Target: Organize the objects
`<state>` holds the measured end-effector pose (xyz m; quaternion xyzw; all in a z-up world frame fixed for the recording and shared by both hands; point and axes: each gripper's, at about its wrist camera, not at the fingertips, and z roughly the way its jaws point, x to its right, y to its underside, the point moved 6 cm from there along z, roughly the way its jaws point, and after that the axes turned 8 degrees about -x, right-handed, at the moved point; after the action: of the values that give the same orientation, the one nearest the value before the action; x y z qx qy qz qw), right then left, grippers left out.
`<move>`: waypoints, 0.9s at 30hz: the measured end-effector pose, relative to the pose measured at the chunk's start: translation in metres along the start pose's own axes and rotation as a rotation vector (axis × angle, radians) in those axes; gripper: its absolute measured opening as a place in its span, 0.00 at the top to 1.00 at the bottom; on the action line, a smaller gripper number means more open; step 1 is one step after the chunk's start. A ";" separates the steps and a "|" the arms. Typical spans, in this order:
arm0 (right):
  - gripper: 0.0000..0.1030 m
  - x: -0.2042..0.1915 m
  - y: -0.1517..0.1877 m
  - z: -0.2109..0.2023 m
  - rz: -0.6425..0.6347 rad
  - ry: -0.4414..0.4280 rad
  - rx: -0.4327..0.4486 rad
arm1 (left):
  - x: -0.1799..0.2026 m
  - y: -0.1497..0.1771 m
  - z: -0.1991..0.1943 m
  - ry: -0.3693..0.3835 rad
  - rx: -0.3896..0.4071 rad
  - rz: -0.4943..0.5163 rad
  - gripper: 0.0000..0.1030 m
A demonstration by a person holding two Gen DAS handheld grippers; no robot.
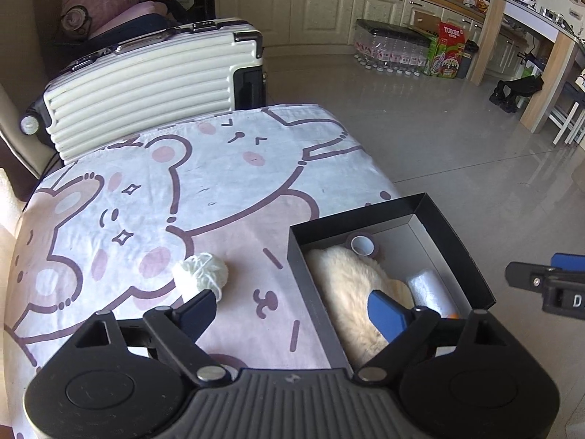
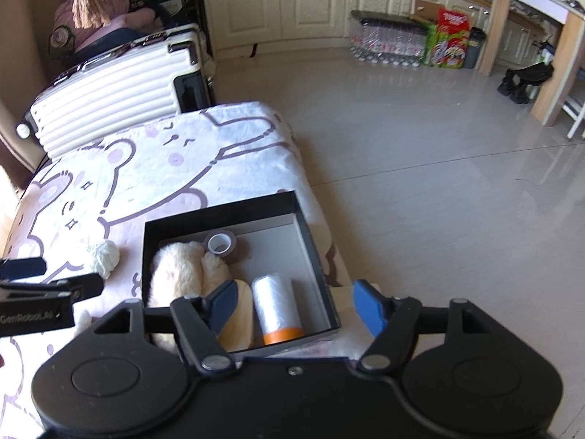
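A black box (image 1: 453, 245) (image 2: 314, 252) sits at the right edge of a table covered with a bear-print cloth (image 1: 153, 190) (image 2: 153, 168). Inside it lie a cream plush toy (image 1: 347, 281) (image 2: 179, 270), a roll of brown tape (image 1: 363, 244) (image 2: 221, 243) and a roll of clear film with an orange end (image 2: 276, 303) (image 1: 429, 289). A ball of white yarn (image 1: 203, 270) (image 2: 105, 258) lies on the cloth left of the box. My left gripper (image 1: 292, 311) is open and empty, just in front of the yarn and the box's left wall. My right gripper (image 2: 296, 303) is open and empty above the box's near side.
A white ribbed suitcase (image 1: 146, 84) (image 2: 109, 87) stands behind the table. Beyond the table's right edge is grey tiled floor (image 1: 457, 139), with kitchen cabinets (image 2: 310, 3), bottle packs (image 1: 395, 51) and a wooden counter post (image 2: 499, 25) farther back.
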<state>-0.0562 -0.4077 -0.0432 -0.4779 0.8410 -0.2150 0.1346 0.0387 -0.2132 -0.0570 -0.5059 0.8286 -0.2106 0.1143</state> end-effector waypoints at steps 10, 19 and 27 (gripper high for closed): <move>0.06 0.002 0.007 -0.014 -0.021 0.038 0.058 | 0.000 0.008 -0.016 -0.025 0.030 0.006 0.00; 0.00 0.002 0.008 -0.019 -0.023 0.043 0.082 | -0.004 0.012 -0.020 -0.047 0.030 -0.004 0.00; 0.00 0.005 0.009 -0.022 -0.015 0.056 0.088 | -0.004 0.013 -0.021 -0.050 0.034 -0.005 0.00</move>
<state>-0.0748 -0.4028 -0.0285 -0.4718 0.8304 -0.2662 0.1304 0.0214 -0.1997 -0.0441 -0.5110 0.8205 -0.2125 0.1431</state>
